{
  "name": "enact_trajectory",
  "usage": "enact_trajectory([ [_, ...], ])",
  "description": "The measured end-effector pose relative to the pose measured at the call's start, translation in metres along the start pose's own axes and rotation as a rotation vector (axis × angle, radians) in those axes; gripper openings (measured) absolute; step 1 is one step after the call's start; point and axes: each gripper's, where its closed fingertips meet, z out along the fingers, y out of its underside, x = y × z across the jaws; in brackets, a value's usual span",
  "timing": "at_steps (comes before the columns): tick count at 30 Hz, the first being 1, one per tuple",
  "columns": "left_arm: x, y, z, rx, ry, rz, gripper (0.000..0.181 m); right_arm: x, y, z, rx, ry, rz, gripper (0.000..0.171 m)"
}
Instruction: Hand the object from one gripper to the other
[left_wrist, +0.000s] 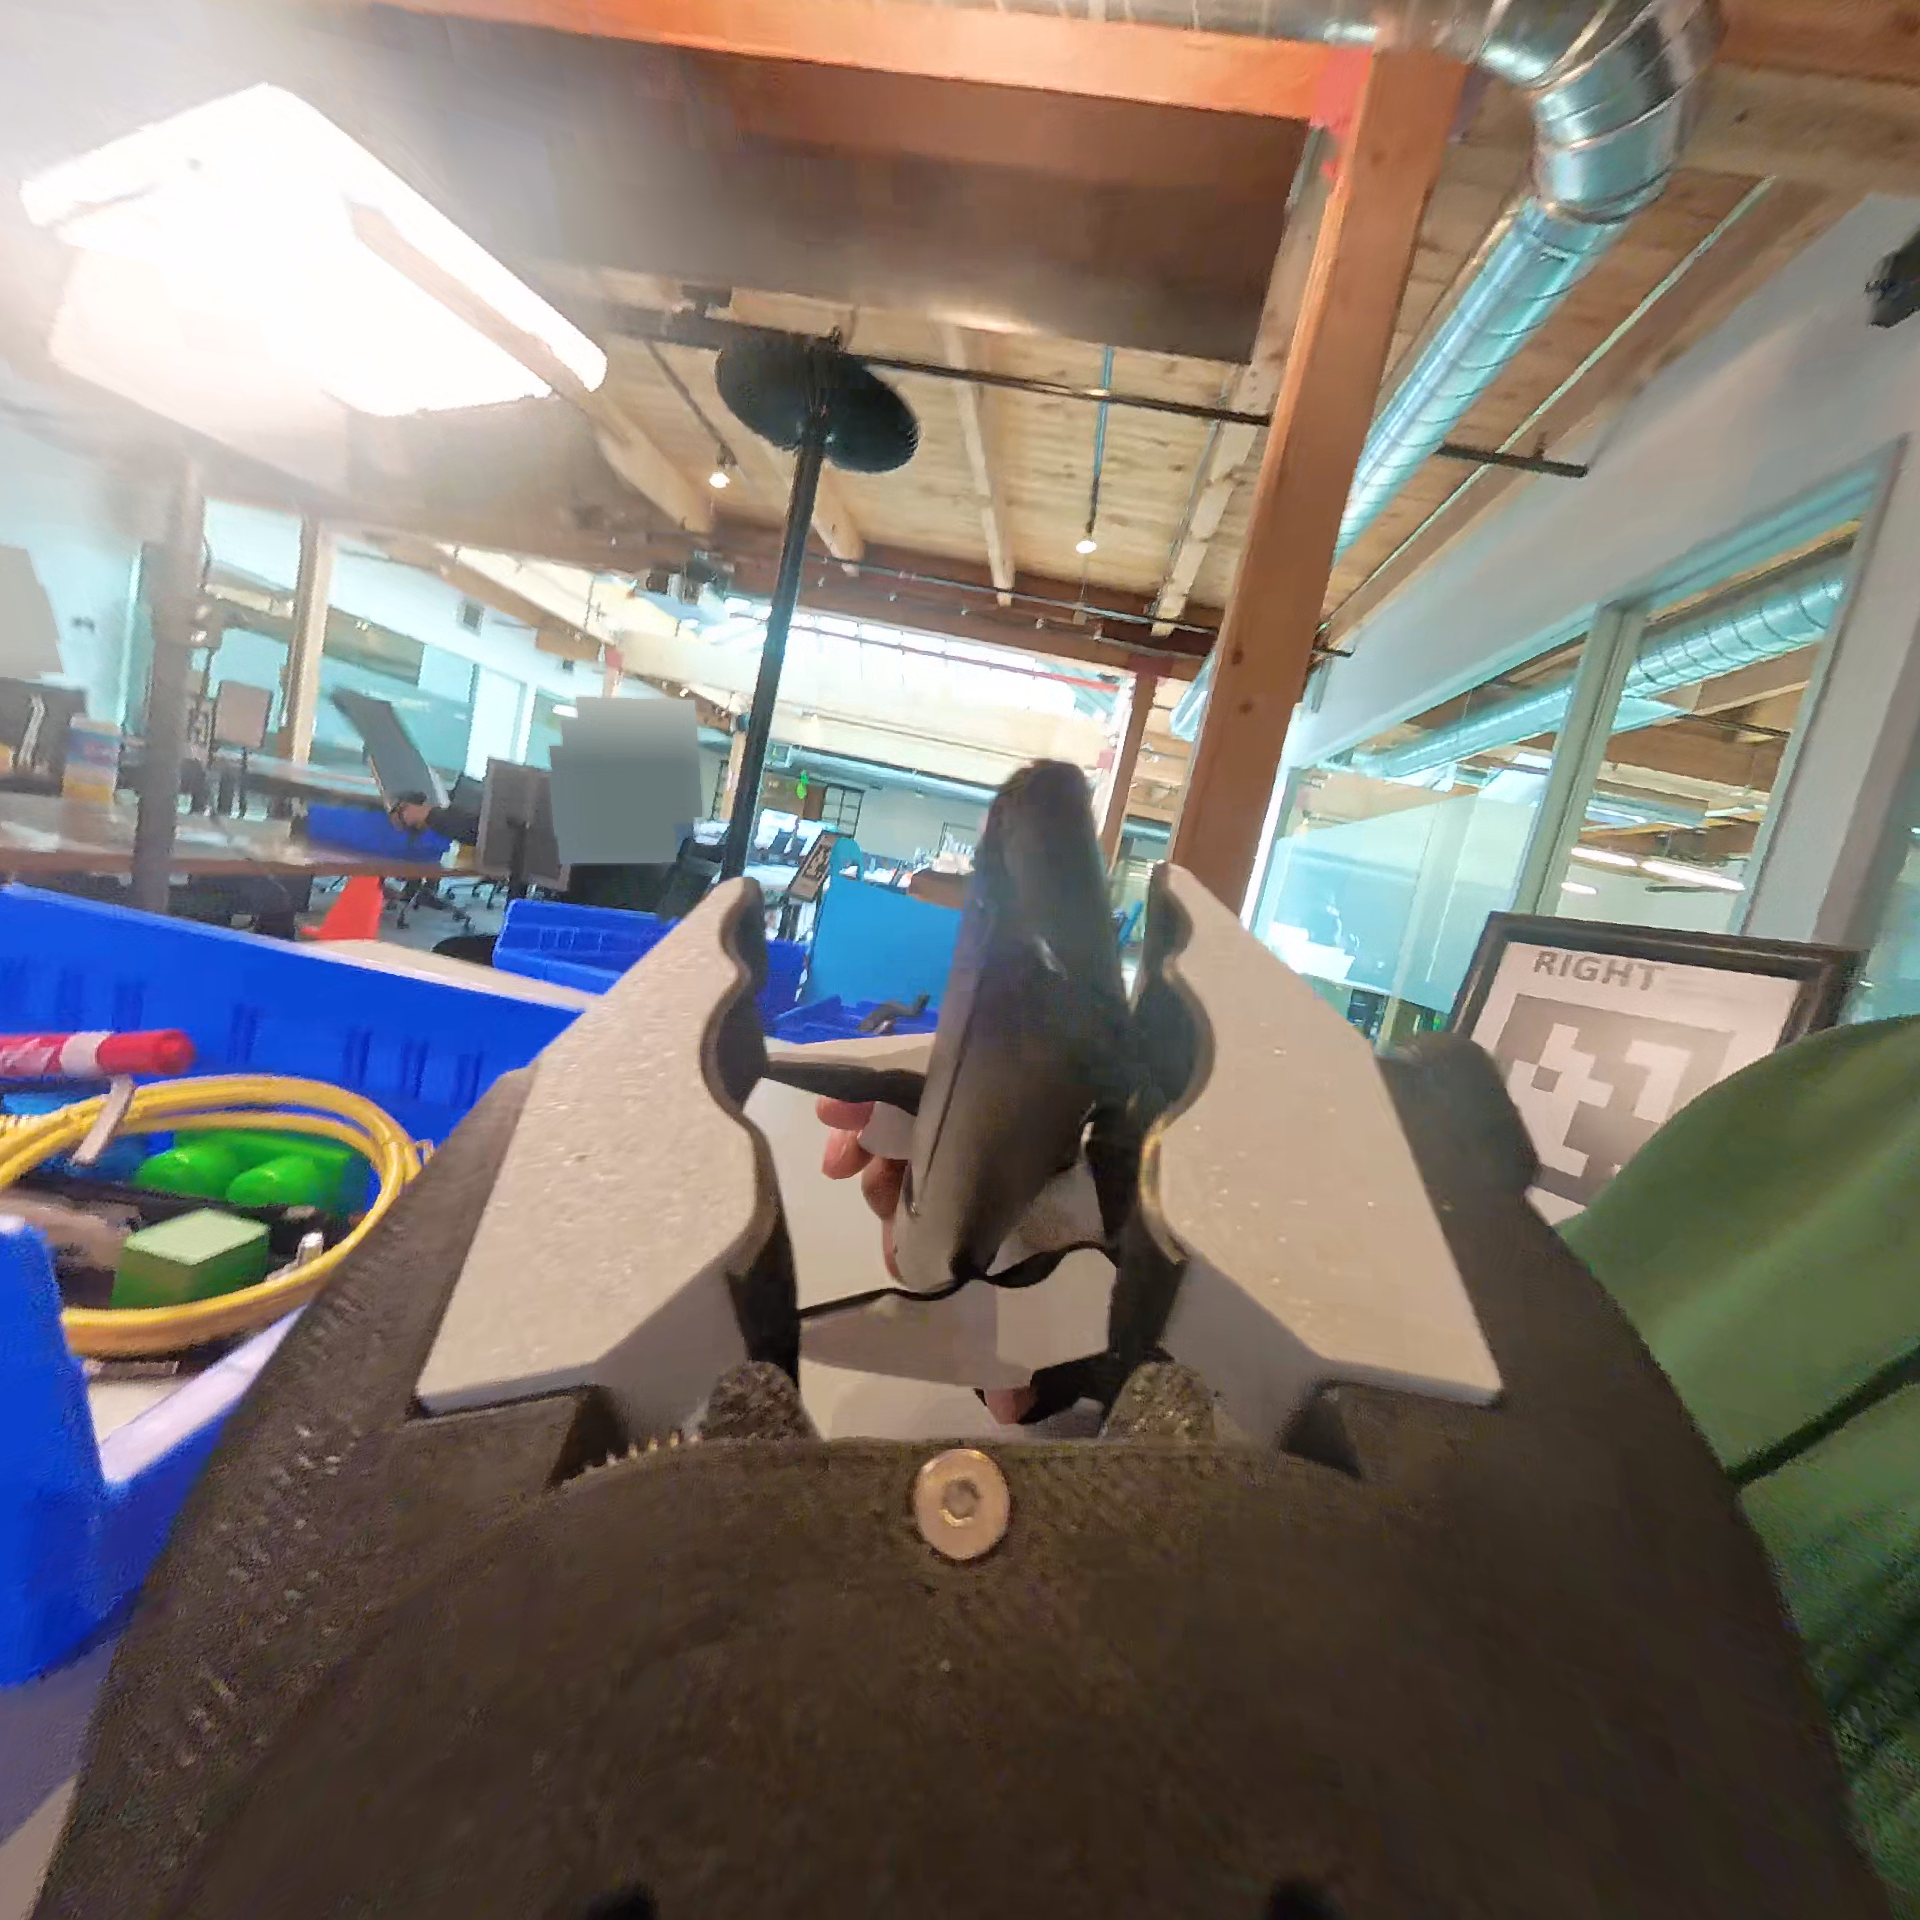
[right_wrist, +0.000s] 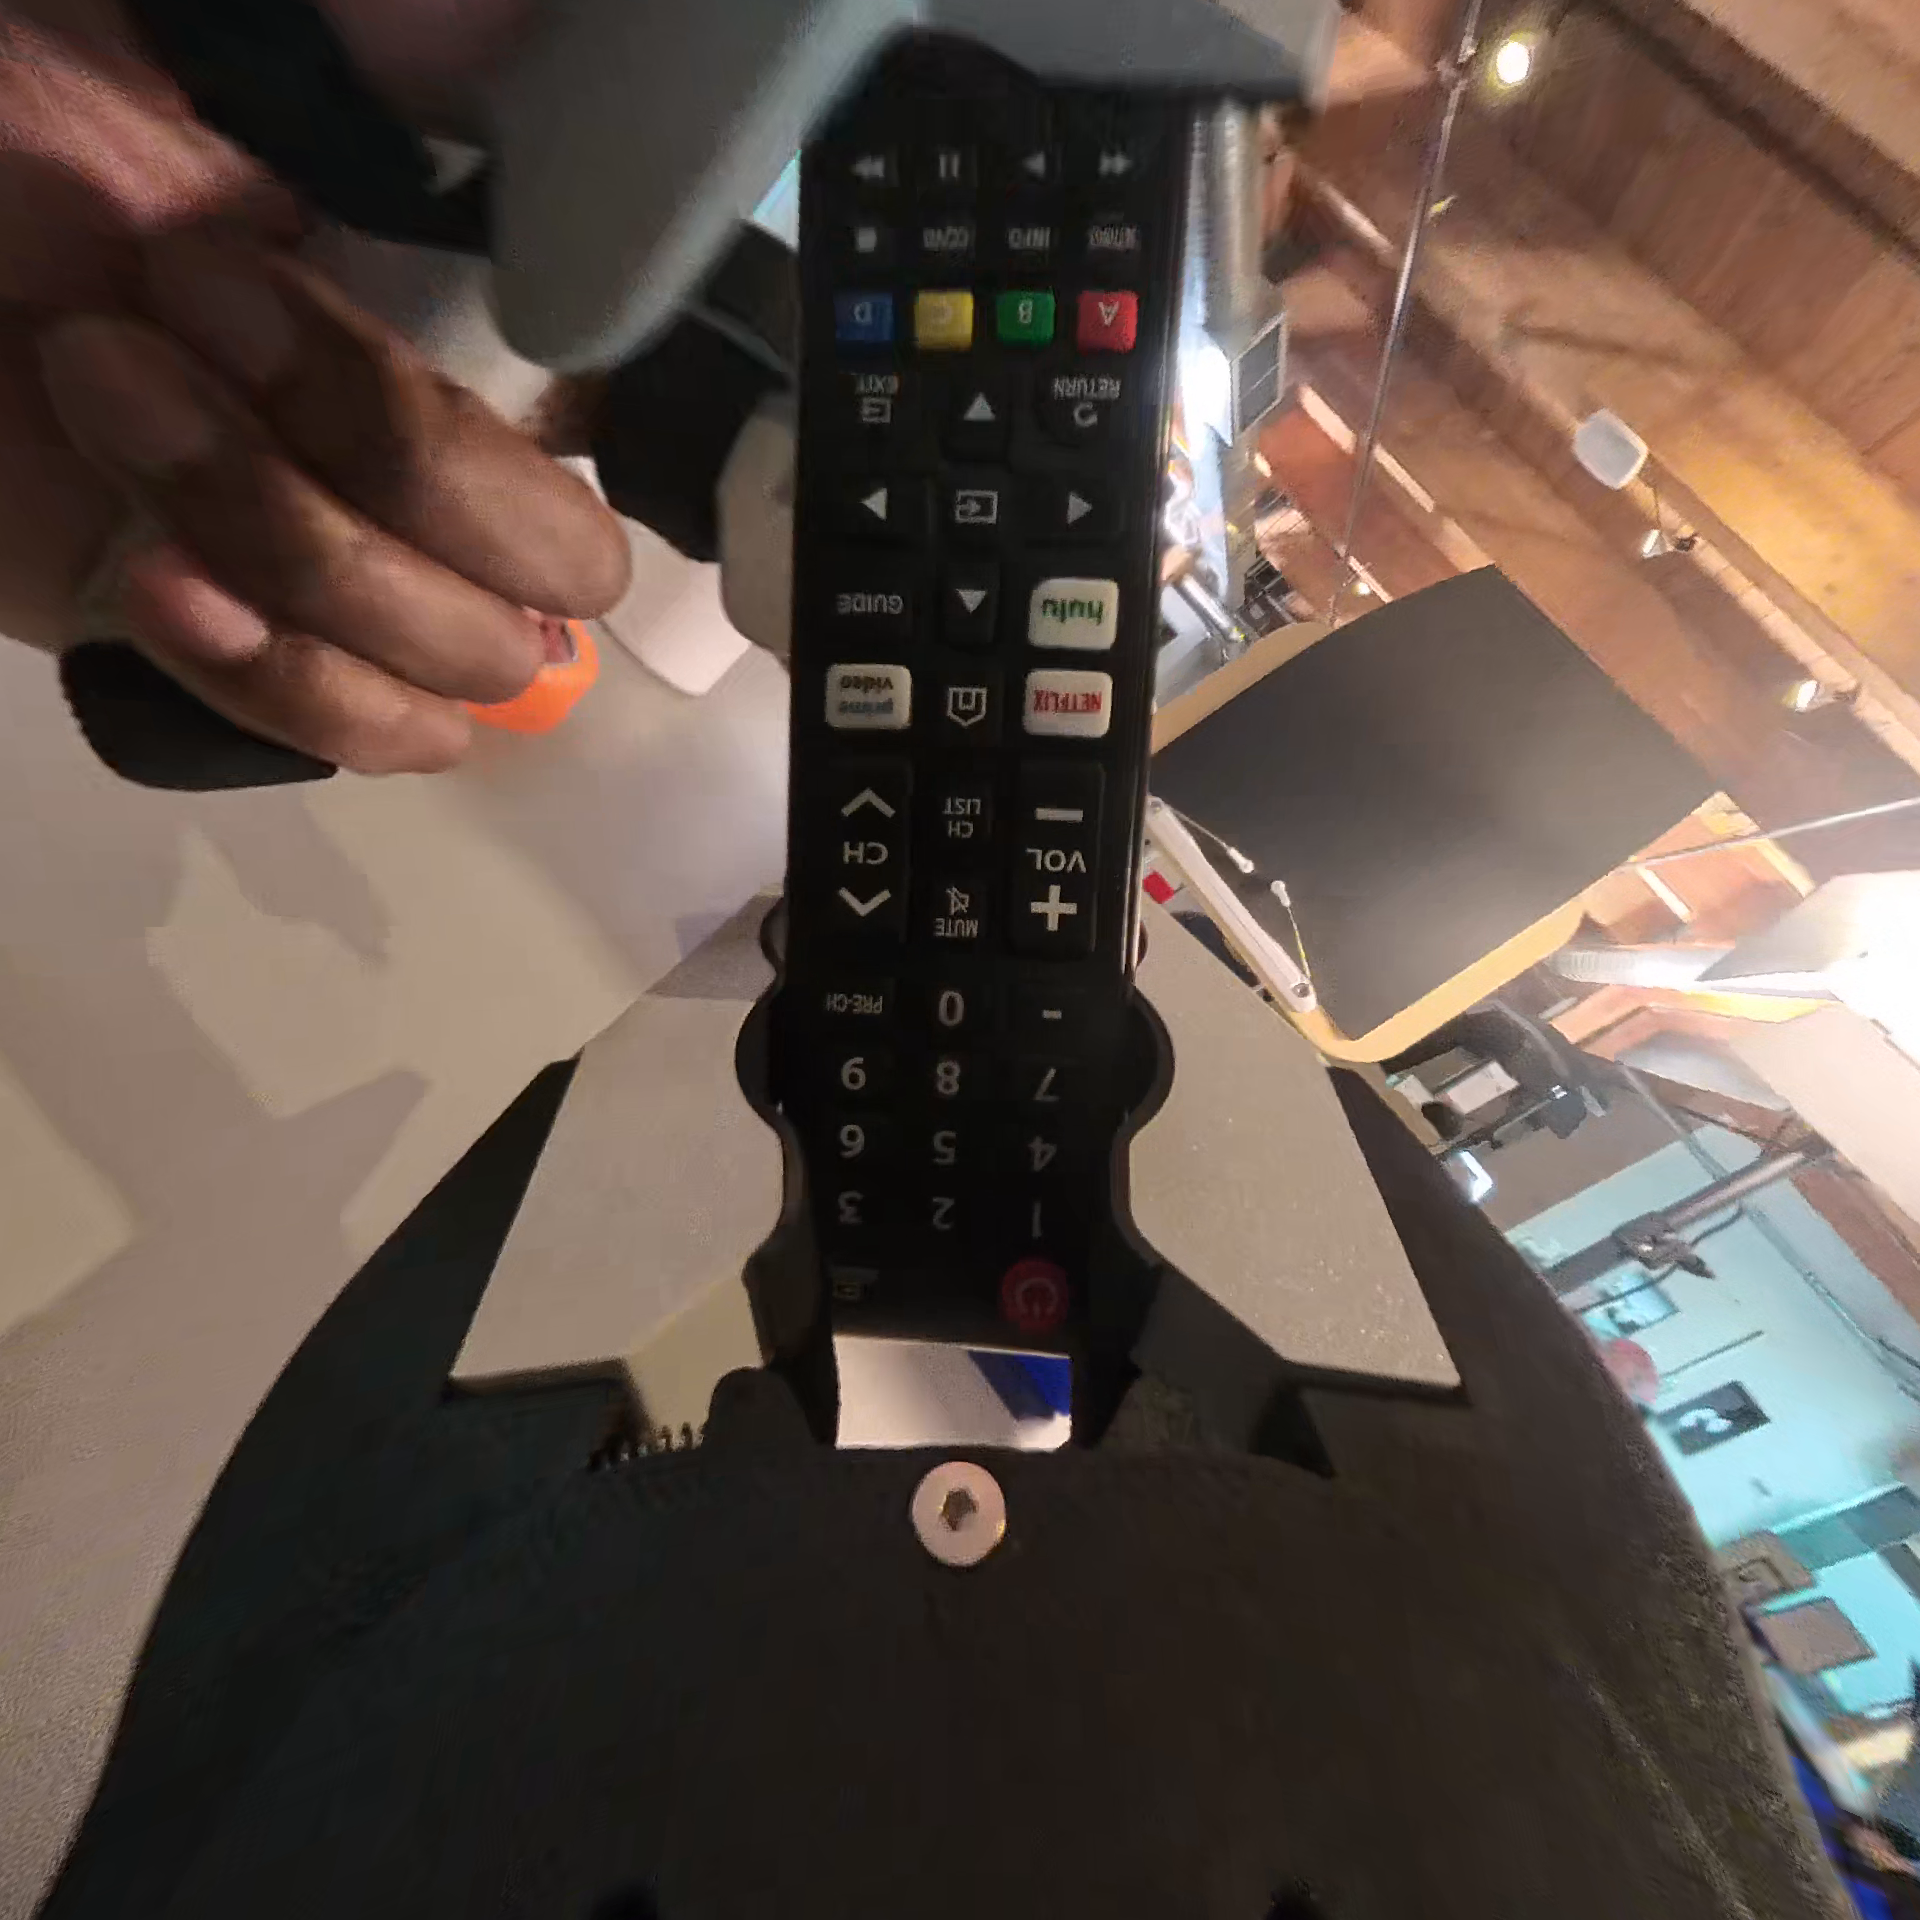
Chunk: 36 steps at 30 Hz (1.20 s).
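The black remote control (right_wrist: 971, 665) stood lengthwise between the grey fingers (right_wrist: 1262, 1164) of the right gripper (right_wrist: 961, 997), its number-pad end seated deep toward the gripper's body and its button face turned to the camera, the far end running up and out toward the top of the right wrist view. In the left wrist view the same remote (left_wrist: 1023, 1029) appeared end-on and dark, rising in the gap of the left gripper (left_wrist: 956, 914), closer to the right-hand finger (left_wrist: 1309, 1195) than to the left-hand one, with clear space beside it on the left; whether it touched the right-hand finger could not be told. To the near left sat a blue bin (left_wrist: 62, 1455) holding a coiled yellow cable (left_wrist: 208, 1122), green blocks (left_wrist: 187, 1257) and a red-and-white object (left_wrist: 99, 1055), and more blue bins (left_wrist: 301, 1008) stood farther back. The right gripper's jaws were pinched on the remote's two long edges. The left gripper's jaws stood spread wider than the remote. A hand (right_wrist: 281, 499), blurred, showed at the upper left of the right wrist view beside a grey finger (right_wrist: 665, 187) of the other gripper, near the remote's far end.
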Motion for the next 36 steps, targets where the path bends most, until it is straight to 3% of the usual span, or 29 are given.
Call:
enact_trajectory([
  [5,0.023,-0.009,-0.006,0.029,0.098,0.109,0.078,-0.002,-0.018,-0.009,0.124,-0.146,0.270,0.058],
  [8,0.036,-0.002,-0.005,0.000,0.175,0.102,0.079,-0.024,-0.036,-0.019,0.200,-0.357,0.403,0.059],
  [11,0.054,0.009,-0.004,-0.046,0.259,0.143,0.079,-0.048,-0.050,-0.033,0.253,-0.529,0.414,0.059],
  [15,0.070,0.038,-0.003,-0.177,0.323,0.262,0.073,-0.060,-0.058,-0.042,0.278,-0.628,0.433,0.058],
  [17,0.066,0.046,-0.001,-0.222,0.294,0.359,0.049,-0.057,-0.052,-0.036,0.249,-0.595,0.439,0.058],
  [20,0.051,0.048,0.003,-0.267,0.206,0.381,0.046,-0.048,-0.040,-0.025,0.204,-0.493,0.403,0.059],
  [24,0.030,0.041,0.008,-0.249,0.077,0.385,0.045,-0.021,-0.029,-0.011,0.179,-0.221,0.248,0.059],
  [32,-0.005,0.013,0.000,-0.104,-0.044,0.091,0.045,0.002,-0.033,-0.010,0.139,0.167,-0.253,0.057],
  [36,-0.006,0.016,0.001,-0.097,-0.015,-0.033,0.046,0.007,-0.037,-0.014,0.127,0.256,-0.355,0.038],
])
